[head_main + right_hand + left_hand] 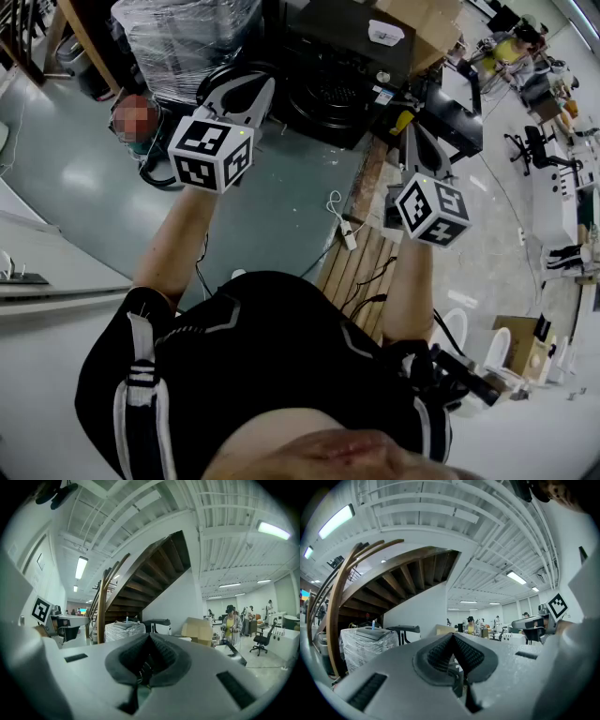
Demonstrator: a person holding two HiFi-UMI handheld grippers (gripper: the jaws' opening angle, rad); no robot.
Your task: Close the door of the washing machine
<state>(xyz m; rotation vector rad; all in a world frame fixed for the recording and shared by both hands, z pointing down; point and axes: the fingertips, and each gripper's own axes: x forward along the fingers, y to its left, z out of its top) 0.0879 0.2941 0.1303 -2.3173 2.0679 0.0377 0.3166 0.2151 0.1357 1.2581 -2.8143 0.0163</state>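
Left tool (453, 635) has its pads pressed together with nothing between them. Your right tool (149, 636) is closed and empty the same way, and you hold both level, out in front of you. The dark appliance with a round front, beyond the tools at the far middle of the head view, looks to be the washing machine (328, 89). From here you cannot tell how its door stands, and neither tool touches it.

Closed tips give you a narrow, hard contact. A push on the door could skid off its edge, and a fast shove could bounce it back unlatched. Just left of the machine stands a plastic-wrapped appliance (183, 37), near enough for your left tool to snag the wrap. On your right, a wooden pallet (361, 267) and a white power strip (348, 234) with its cable are a likely trip as you step in.

Glossy greenish floor (272, 206) carries everything. Around you is an open workshop hall with a wooden staircase (154, 573), strip lights, a cardboard box (427, 23) and people at the far right.
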